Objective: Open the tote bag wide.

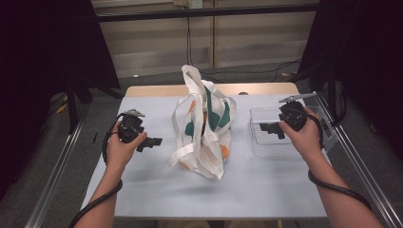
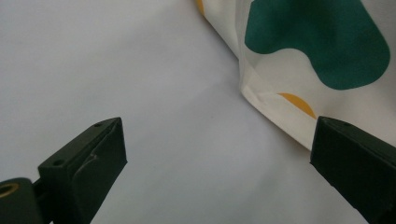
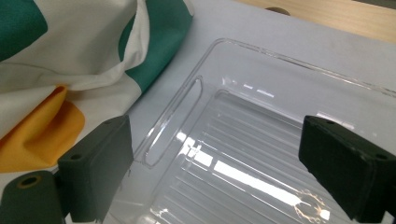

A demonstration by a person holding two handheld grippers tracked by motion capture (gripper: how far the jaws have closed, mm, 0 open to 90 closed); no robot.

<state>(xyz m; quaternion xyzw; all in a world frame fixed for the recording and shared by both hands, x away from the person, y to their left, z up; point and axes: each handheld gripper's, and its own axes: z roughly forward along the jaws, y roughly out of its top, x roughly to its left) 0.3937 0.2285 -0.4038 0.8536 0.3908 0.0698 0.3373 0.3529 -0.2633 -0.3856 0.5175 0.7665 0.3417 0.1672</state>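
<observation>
Both claws gape wide and empty: left claw (image 1: 153, 141) faces the tote bag (image 1: 204, 128), right claw (image 1: 267, 128) hovers over the clear tray (image 1: 259, 142), ready to unpack

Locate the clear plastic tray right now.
In the high view the clear plastic tray sits on the table's right side, just right of the white cloth tote bag, under the open right gripper.

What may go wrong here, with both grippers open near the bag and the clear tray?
The tote bag stands slumped and soft, so a pull on one side may tip it over. The clear tray lies close beside it; the right gripper, hovering above, might knock or drag it.
</observation>
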